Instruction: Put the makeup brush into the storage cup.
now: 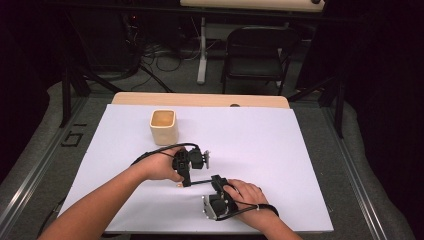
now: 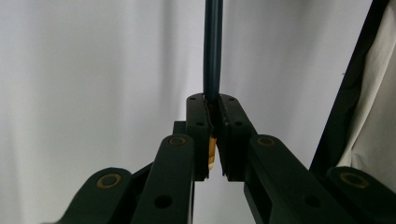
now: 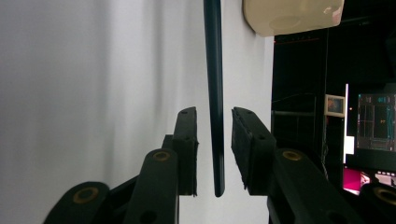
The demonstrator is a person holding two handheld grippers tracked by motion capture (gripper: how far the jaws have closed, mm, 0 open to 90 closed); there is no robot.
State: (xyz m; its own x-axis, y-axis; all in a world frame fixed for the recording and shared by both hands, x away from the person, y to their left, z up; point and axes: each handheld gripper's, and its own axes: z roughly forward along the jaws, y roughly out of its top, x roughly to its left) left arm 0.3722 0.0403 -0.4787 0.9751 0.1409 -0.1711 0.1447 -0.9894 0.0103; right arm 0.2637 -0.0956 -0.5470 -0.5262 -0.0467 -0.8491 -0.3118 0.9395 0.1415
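**A pencil bridged between two grippers**

The dark pencil point(image 1: 199, 181) lies level above the white sheet, well in front of the cream cup point(image 1: 163, 127); the left gripper point(image 1: 186, 176) is clamped tight on its tan end, while the right gripper point(image 3: 214, 149) brackets the other end, pads not touching (a gap on each side). If it closes off-centre, the rod could twist or slip; the right gripper view shows that gap, which the high view blurs.

Sheet point(image 1: 280, 145) open w/ room everywhere; only cup point(image 1: 163, 126) blocks far-left.
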